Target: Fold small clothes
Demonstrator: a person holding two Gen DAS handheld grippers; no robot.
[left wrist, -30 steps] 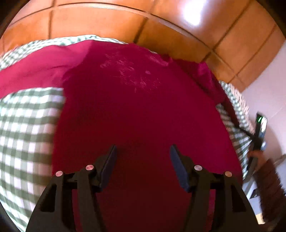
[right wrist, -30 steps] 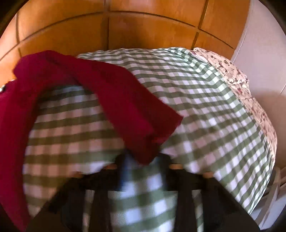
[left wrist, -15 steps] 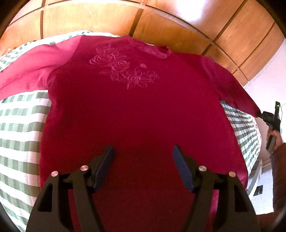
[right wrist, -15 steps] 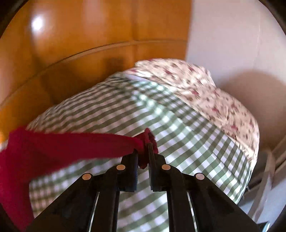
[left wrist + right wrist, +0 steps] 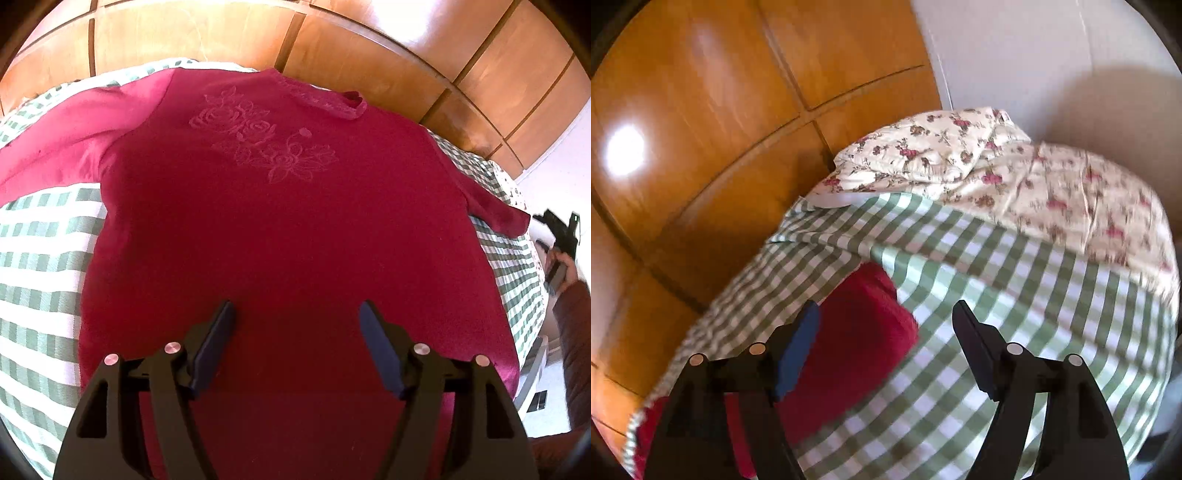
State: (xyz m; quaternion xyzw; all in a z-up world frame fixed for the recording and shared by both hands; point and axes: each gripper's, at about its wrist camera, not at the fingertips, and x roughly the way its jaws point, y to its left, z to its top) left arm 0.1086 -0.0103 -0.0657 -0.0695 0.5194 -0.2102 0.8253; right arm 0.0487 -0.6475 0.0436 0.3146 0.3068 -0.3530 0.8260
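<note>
We have just let go of the sleeve: our right gripper (image 5: 884, 321) has been spreading its fingers and now holds nothing. The crimson long-sleeved top with embroidered roses (image 5: 280, 229) lies flat on the green-checked bed (image 5: 40, 236), spread for folding. Our left gripper (image 5: 297, 325) hovers released above its hem.

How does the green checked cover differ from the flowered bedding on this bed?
The green checked cover has green and white squares; the flowered bedding is cream with small red flowers. The checked cover lies flat and carries the red top; the flowered bedding is rumpled, at the bed's far end, with nothing on it. Both are bed fabrics.
</note>
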